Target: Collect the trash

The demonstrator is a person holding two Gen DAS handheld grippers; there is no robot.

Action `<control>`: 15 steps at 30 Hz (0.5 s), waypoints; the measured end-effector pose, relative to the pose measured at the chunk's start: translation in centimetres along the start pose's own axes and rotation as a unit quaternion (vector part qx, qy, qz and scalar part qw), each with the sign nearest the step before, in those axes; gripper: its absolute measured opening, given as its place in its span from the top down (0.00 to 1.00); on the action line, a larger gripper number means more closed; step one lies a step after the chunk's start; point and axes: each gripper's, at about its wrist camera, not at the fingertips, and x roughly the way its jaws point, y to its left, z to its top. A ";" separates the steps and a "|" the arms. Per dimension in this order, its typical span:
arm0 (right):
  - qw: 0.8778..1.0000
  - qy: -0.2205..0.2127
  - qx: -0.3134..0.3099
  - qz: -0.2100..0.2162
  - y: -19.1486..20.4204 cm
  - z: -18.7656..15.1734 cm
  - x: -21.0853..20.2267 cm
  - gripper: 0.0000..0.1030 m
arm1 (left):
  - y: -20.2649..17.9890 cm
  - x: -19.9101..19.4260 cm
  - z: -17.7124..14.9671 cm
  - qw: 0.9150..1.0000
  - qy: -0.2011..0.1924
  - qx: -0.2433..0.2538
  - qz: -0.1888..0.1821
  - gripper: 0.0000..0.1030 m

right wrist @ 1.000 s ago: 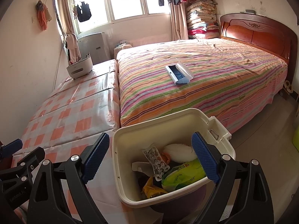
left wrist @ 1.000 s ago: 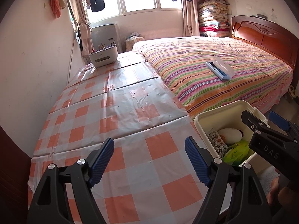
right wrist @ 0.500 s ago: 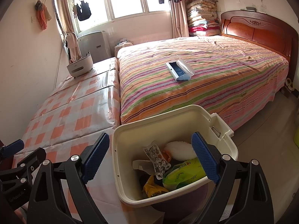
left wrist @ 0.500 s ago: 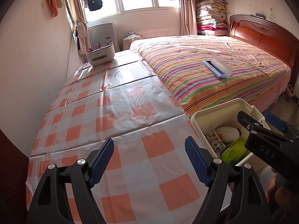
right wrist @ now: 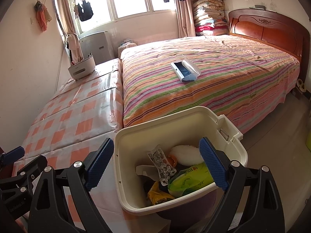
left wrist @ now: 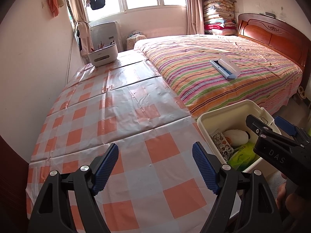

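Bedroom daylight falls on a striped bed (right wrist: 204, 81) and, beside it, a table (left wrist: 108, 116) under a checked cloth. Against the table's near corner sits the cream bin (right wrist: 175, 124), already holding wrappers (right wrist: 161, 165), a green packet (right wrist: 190, 178) and a white wad. Both the left gripper (left wrist: 155, 167) and right gripper (right wrist: 155, 167) hang with jaws released, gripping nothing. No loose trash shows on the table, so scan the bed before reaching.

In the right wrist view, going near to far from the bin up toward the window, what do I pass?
Trash bin with wrappers inside → striped bed → blue-and-white case lying on it → window with hanging clothes.
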 end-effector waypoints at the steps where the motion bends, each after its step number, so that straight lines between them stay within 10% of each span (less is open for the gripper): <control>1: 1.000 0.000 0.001 0.000 0.0 0.0 0.0 0.14 | 0.0 0.0 0.0 1.000 0.000 0.001 0.000 0.26; 15: 1.000 0.006 0.001 0.001 -0.1 -0.2 0.4 0.14 | -0.2 0.2 -0.1 1.000 0.003 0.001 -0.001 0.26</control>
